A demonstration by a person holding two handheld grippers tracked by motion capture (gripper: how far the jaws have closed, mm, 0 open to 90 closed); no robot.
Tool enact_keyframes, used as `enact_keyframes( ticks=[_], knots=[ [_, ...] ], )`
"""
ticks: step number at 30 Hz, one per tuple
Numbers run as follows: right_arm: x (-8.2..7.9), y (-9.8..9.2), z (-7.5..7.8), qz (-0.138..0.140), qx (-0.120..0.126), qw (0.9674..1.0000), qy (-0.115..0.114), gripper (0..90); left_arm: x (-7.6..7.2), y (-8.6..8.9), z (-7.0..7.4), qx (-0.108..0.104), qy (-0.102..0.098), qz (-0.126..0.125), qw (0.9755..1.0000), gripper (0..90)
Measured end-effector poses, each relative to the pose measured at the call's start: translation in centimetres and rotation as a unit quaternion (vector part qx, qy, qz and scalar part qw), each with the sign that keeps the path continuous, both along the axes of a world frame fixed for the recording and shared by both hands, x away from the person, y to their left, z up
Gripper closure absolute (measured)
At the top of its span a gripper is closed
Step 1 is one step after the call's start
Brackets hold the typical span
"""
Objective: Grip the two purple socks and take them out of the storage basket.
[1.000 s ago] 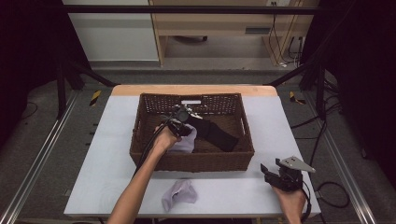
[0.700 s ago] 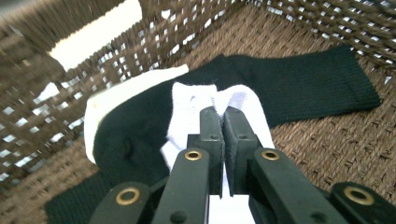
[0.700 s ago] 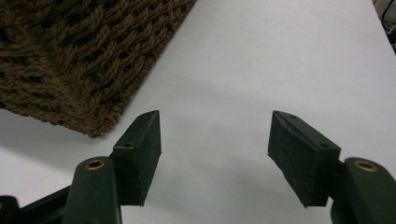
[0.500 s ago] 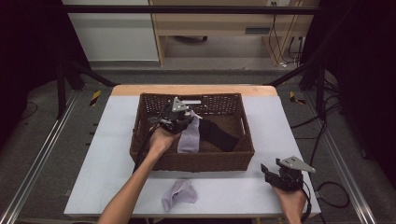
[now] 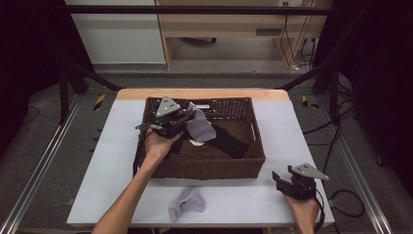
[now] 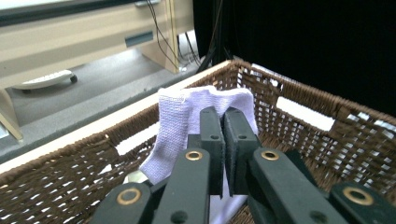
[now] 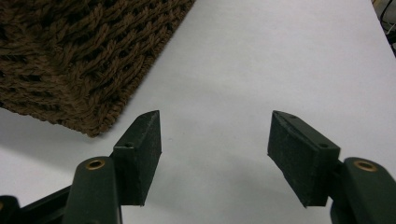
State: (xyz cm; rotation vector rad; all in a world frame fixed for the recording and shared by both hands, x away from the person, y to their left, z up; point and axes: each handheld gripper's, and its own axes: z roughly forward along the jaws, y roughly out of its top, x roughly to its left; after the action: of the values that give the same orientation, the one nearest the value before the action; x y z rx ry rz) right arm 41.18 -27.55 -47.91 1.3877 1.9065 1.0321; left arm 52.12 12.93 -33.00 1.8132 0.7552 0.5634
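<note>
the left gripper [image 5: 182, 118] is clamping a lavender sock [image 5: 200, 127] and holding it up above the left part of the wicker basket [image 5: 209, 168]. the right gripper [image 5: 285, 181] is resting on the white table [image 5: 117, 146] at the near right, jaws standing apart with nothing between. another lavender sock [image 5: 187, 203] is lying near the basket's front.

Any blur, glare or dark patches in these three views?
High view: soft overall, both side margins nearly black, table evenly lit. Left gripper view: sock sharp, jaws' near ends slightly soft, black backdrop. Right gripper view: basket weave blurred, no glare.
</note>
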Motion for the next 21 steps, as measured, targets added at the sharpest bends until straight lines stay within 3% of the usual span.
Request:
enact_keyframes(
  ticks=[14, 21],
  knots=[
    [-0.1, 0.0, 0.0, -0.001, 0.002, 1.0000, 0.000, 35.1, -4.0, 2.9, 3.6, -0.056, -0.046, -0.011, 0.9973, 86.8],
    [-0.1, 0.0, 0.1, -0.002, 0.001, 1.0000, 0.000, 35.0, -6.2, 4.1, 5.2, -0.059, -0.066, -0.017, 0.9959, 86.7]
  ],
)
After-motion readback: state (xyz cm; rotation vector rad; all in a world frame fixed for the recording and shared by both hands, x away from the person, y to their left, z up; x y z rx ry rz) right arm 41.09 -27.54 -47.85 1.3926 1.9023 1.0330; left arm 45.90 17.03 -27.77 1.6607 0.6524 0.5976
